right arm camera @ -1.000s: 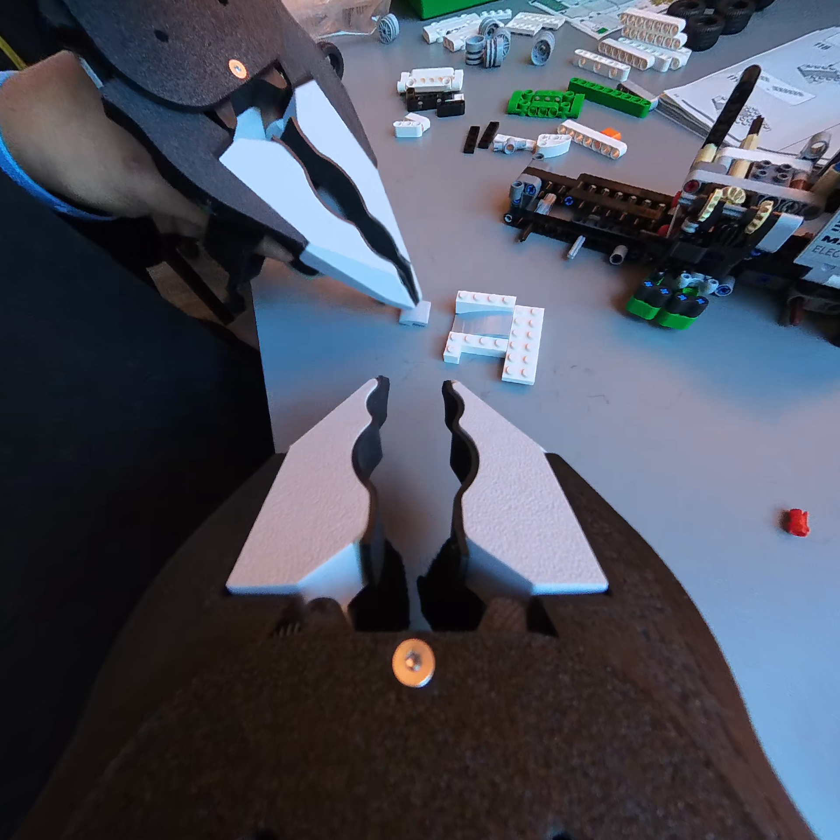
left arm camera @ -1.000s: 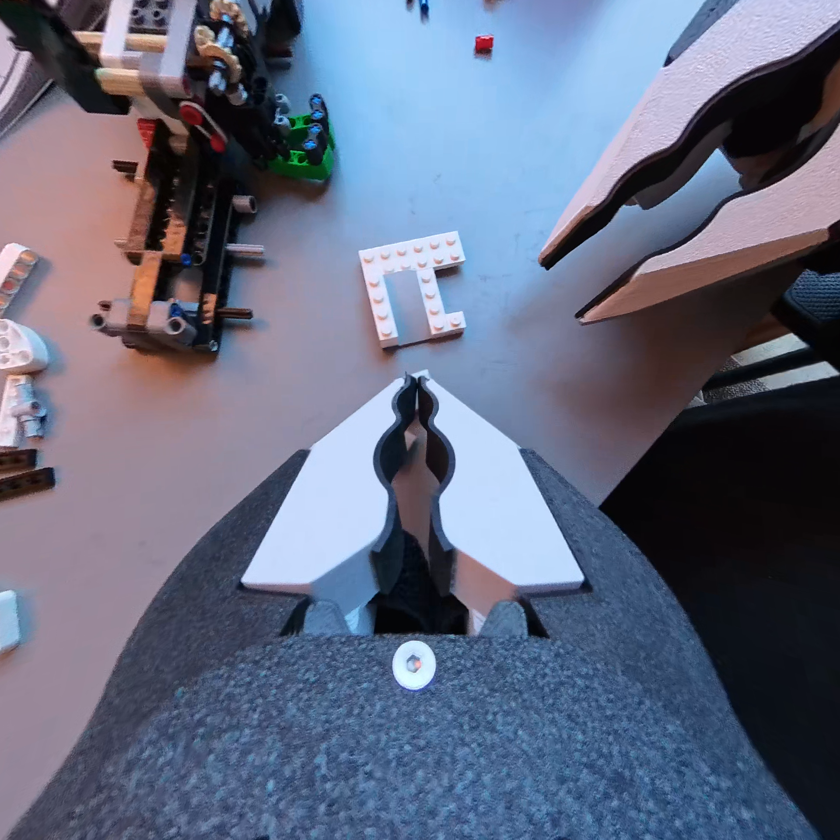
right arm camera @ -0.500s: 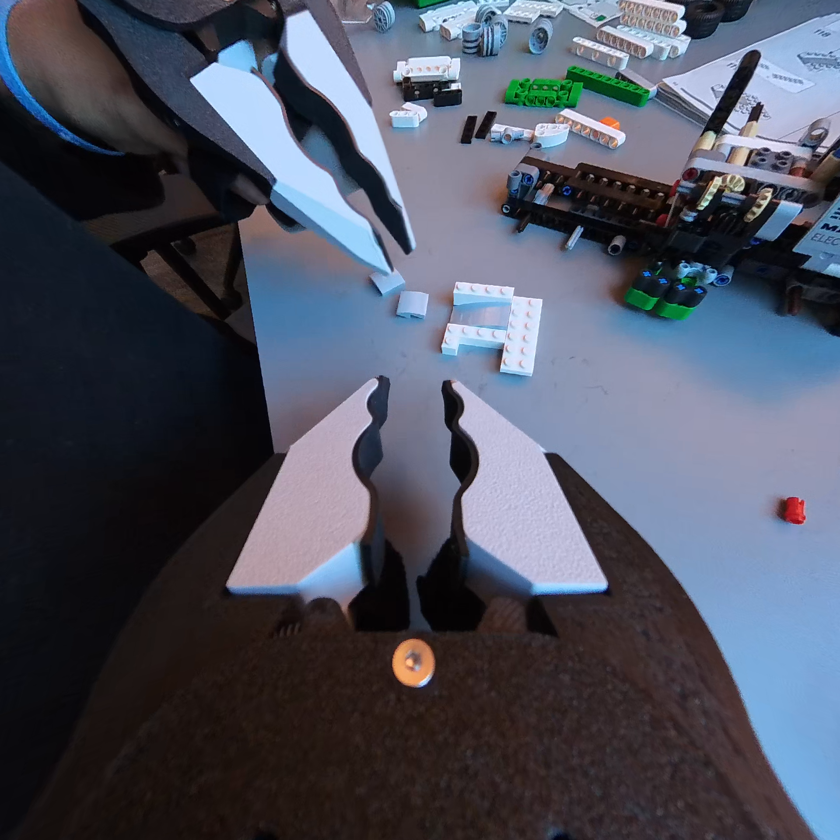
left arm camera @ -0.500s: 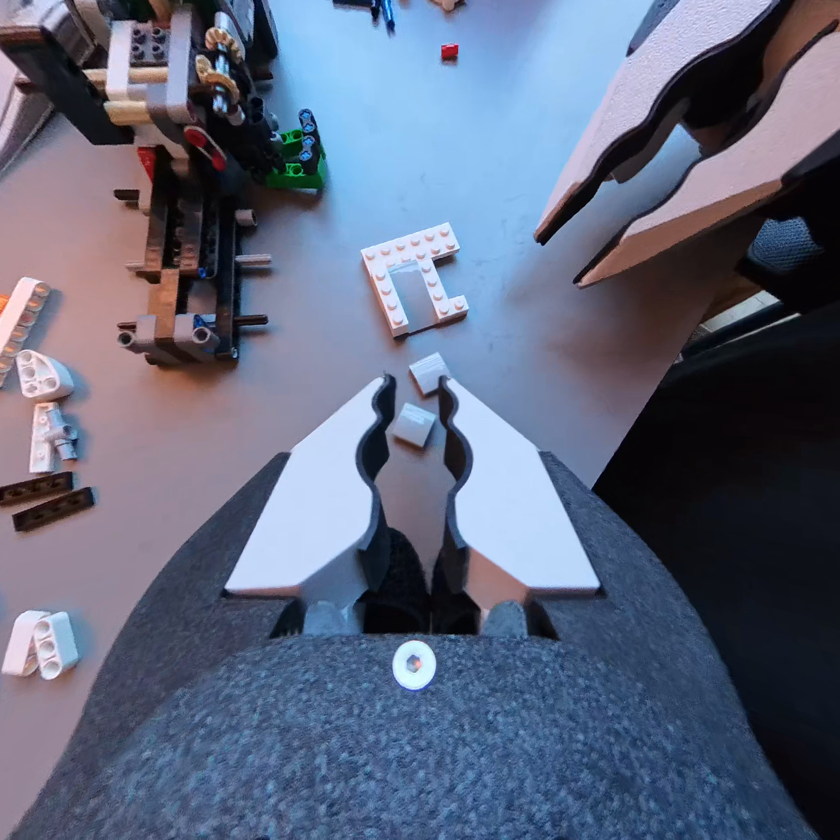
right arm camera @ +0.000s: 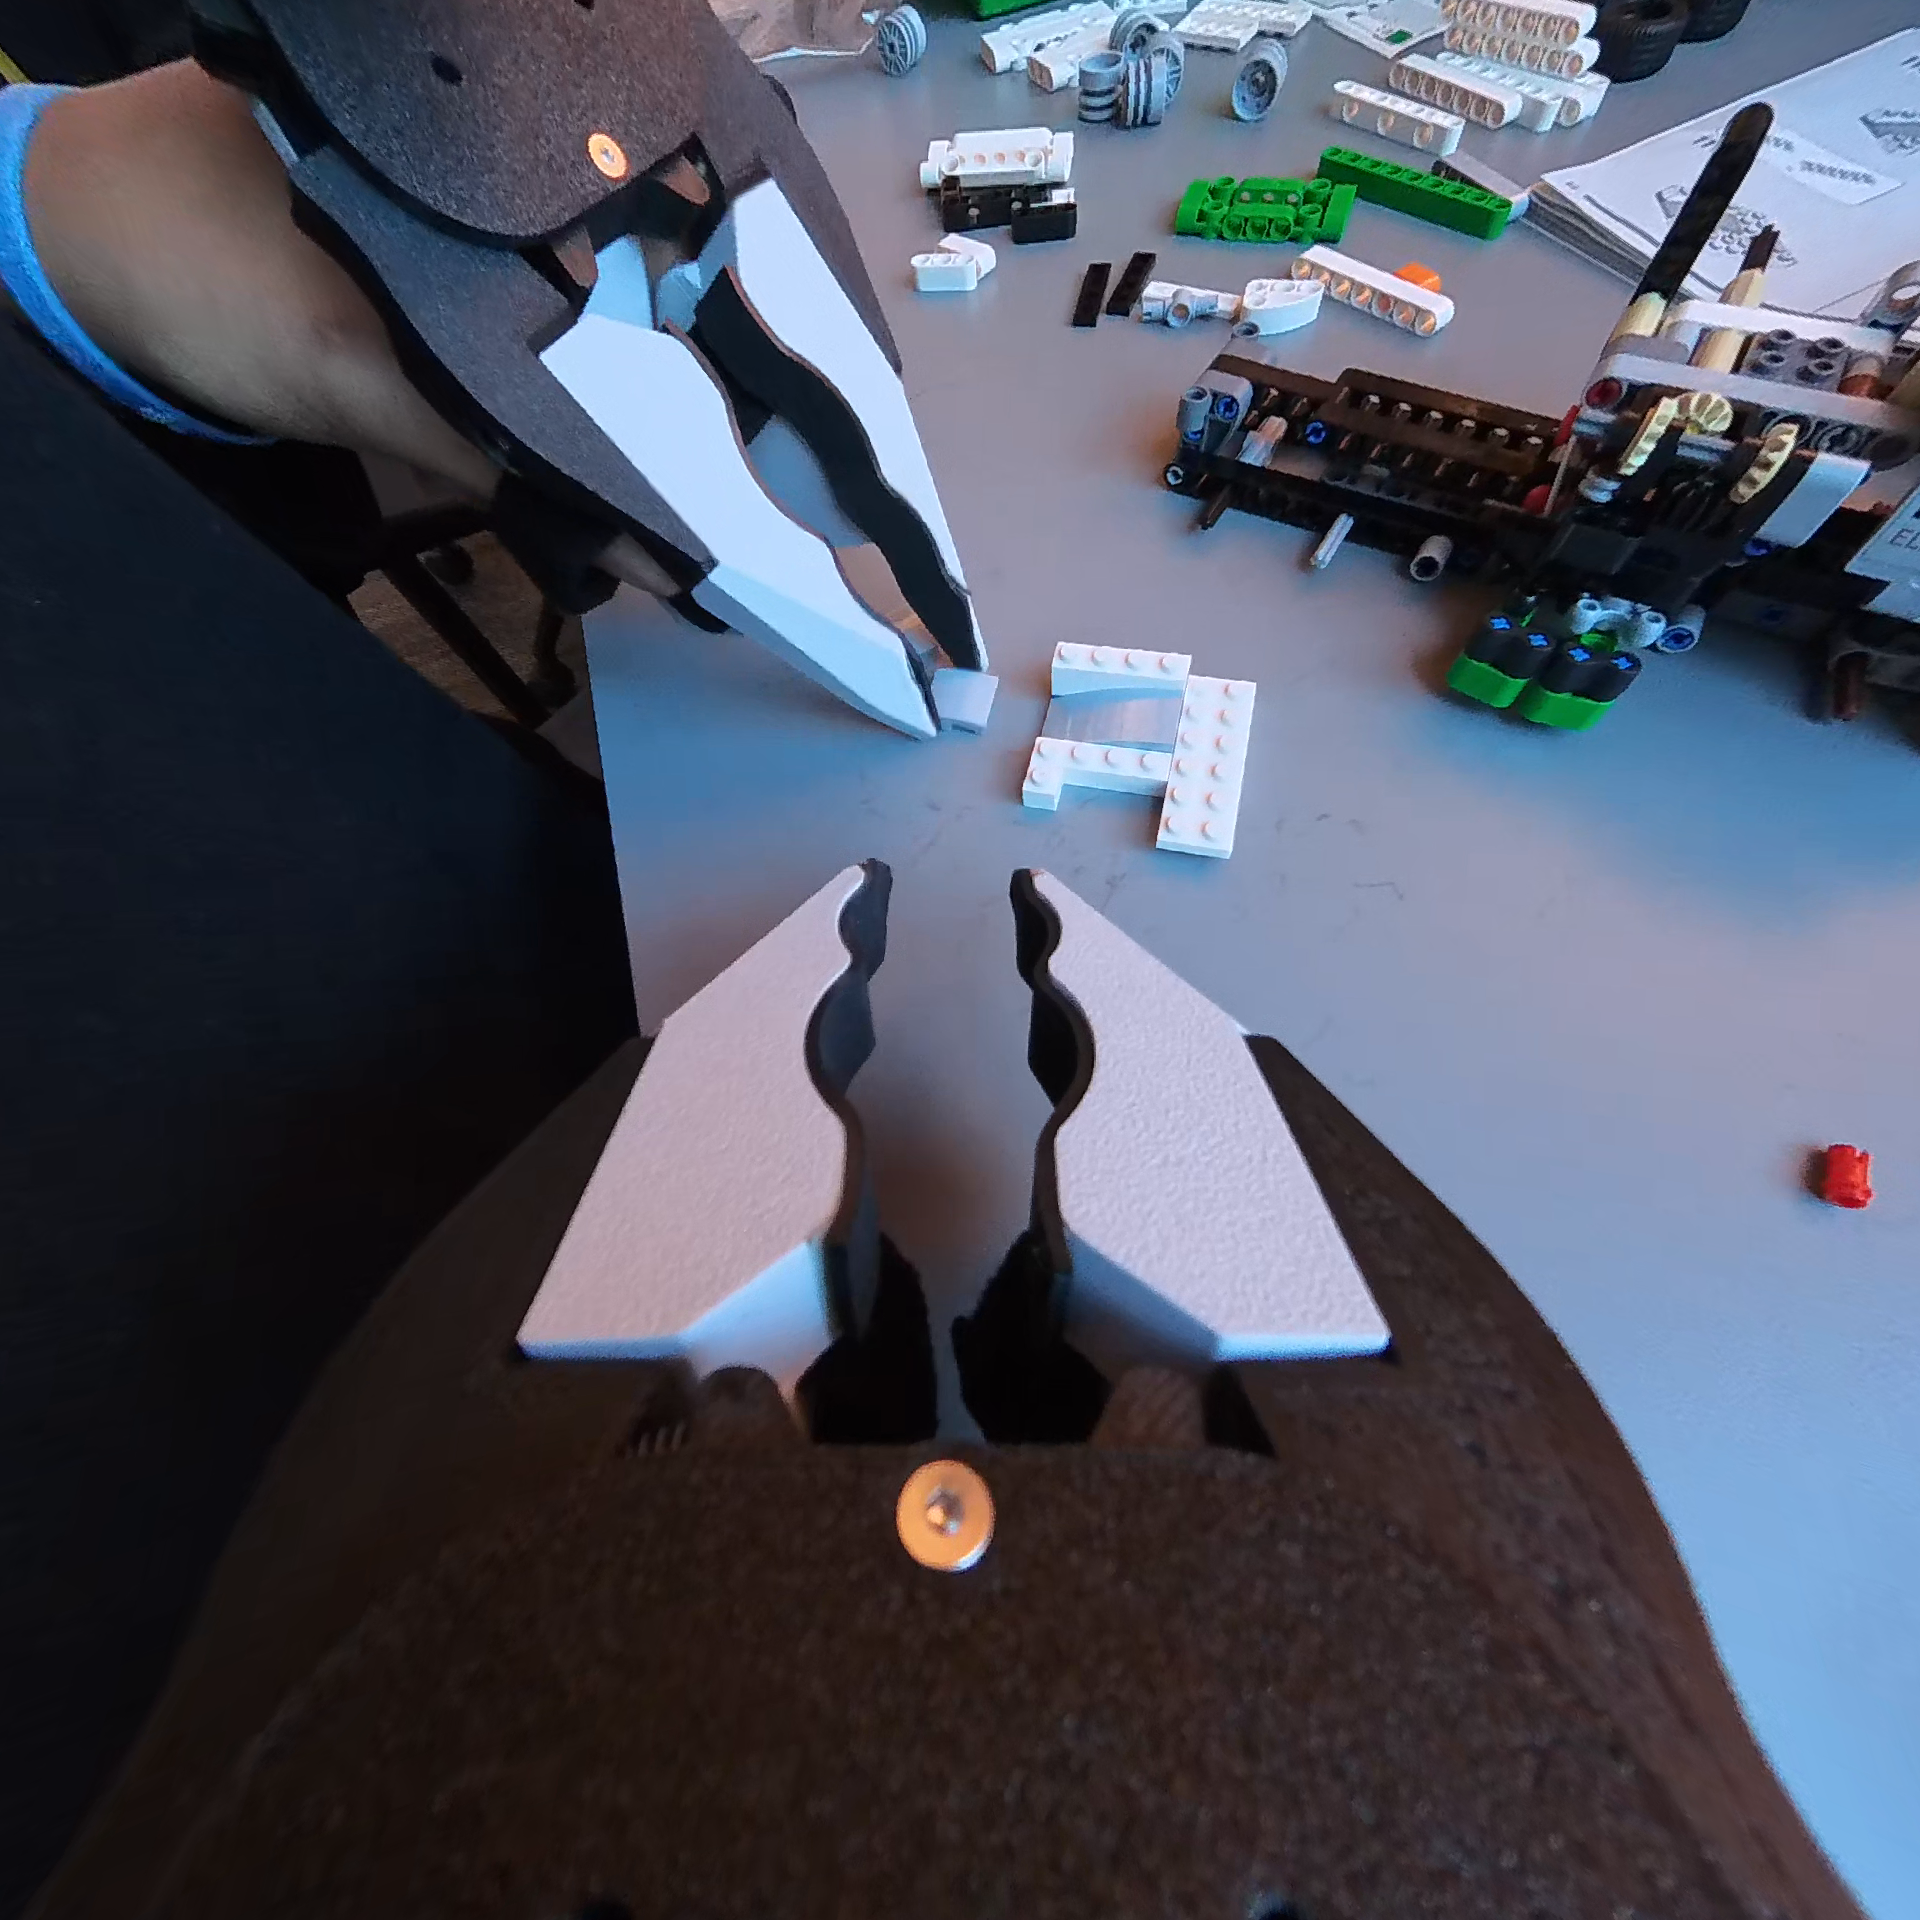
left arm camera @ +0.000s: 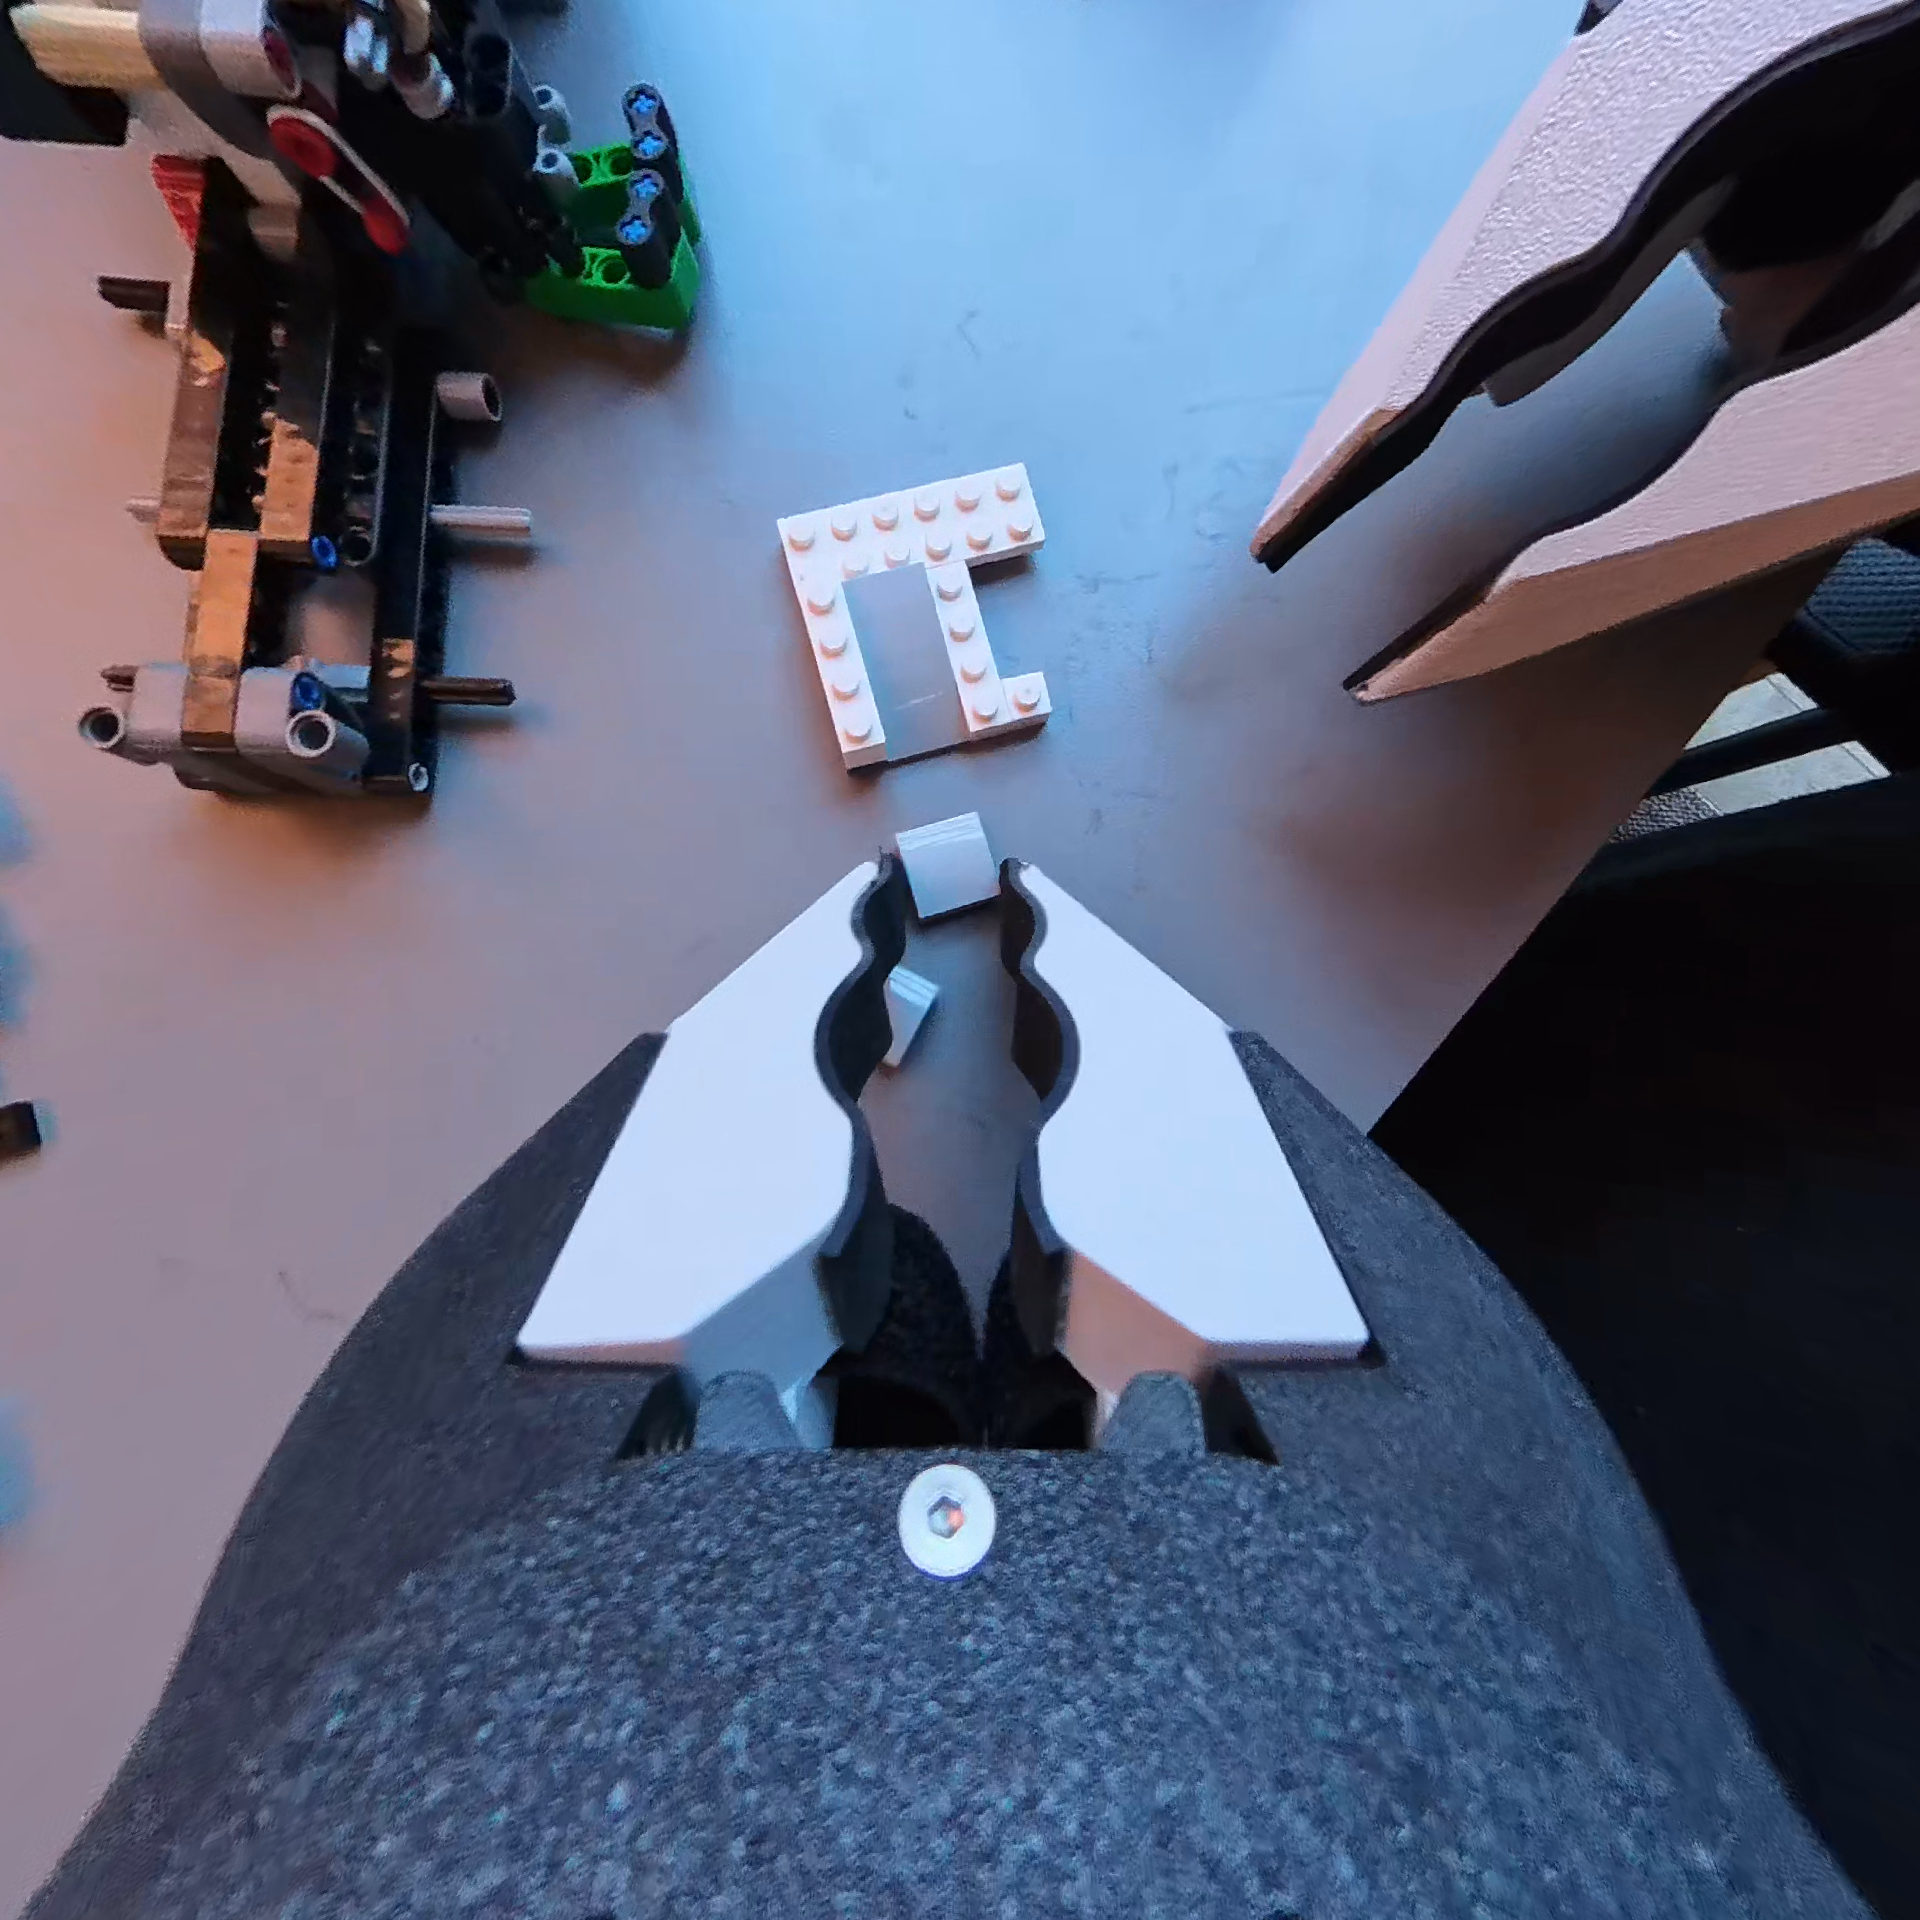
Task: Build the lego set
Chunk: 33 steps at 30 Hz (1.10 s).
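Observation:
A white U-shaped studded plate (left arm camera: 914,613) lies flat on the grey table; it also shows in the right wrist view (right arm camera: 1143,743). My left gripper (left arm camera: 945,868) is low over the table and open, its tips on either side of a small white piece (left arm camera: 940,868) just short of the plate. That gripper (right arm camera: 951,694) and piece (right arm camera: 968,698) also show in the right wrist view. A second small white piece (left arm camera: 906,1013) lies on the table between the left fingers, farther back. My right gripper (right arm camera: 940,883) is open and empty, hovering short of the plate.
A black Technic chassis (right arm camera: 1455,457) with gears and a green block (right arm camera: 1538,675) stand beyond the plate. Loose white, green and black parts (right arm camera: 1247,208) and a booklet (right arm camera: 1683,197) lie at the back. A red pin (right arm camera: 1839,1176) lies right. The table edge (right arm camera: 613,831) runs close by. My right fingertips sit around 7 cm from my left ones. My left tips are roughly 5 cm from the white U-shaped studded plate (left arm camera: 914,613). The right camera catches it too, in the right wrist view (right arm camera: 1138,725).
My left gripper was shut a second ago, then opened and left two small white pieces on the table. It has since moved forward around one of them. The right gripper has hardly moved.

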Available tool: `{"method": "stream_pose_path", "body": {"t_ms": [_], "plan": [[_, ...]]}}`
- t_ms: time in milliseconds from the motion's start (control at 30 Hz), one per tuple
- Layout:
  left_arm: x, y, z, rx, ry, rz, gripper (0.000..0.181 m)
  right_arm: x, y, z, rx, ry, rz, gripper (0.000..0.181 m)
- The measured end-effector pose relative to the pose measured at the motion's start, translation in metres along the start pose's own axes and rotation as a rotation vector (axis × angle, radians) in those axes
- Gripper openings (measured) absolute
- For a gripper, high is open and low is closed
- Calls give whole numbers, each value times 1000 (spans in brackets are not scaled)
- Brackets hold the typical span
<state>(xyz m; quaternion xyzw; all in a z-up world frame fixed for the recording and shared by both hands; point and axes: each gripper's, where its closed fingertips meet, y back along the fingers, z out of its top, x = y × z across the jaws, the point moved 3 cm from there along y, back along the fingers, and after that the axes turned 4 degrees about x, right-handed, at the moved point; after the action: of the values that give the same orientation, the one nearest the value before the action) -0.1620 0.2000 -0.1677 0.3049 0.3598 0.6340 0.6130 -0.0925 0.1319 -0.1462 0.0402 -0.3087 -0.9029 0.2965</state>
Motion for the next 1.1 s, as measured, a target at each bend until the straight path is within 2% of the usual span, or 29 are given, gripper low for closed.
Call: {"method": "stream_pose_path", "body": {"t_ms": [233, 433, 533, 700, 900, 1000, 1100], "plan": [[-1, 10, 12, -75, -117, -164, 16, -3, 0, 1, -3, 17, -18, 24], [14, 23, 25, -202, -469, -185, 16, -7, 2, 12, -49, 32, -32, 24], [10, 30, 33, -280, -627, -245, 16, -7, 5, 21, -81, -57, 3, 24], [6, 37, 45, -364, -911, -220, 16, -11, 9, 39, -162, -286, 99, 19], [5, 41, 49, -430, -1077, -206, 16, -1, 4, 50, -230, -460, 228, 17], [12, 37, 49, -416, -1107, -172, 16, -15, -1, 36, -142, -451, 86, 19], [22, 29, 42, -363, -1069, -178, 16, -38, -2, 18, -11, -333, -147, 33]]}}
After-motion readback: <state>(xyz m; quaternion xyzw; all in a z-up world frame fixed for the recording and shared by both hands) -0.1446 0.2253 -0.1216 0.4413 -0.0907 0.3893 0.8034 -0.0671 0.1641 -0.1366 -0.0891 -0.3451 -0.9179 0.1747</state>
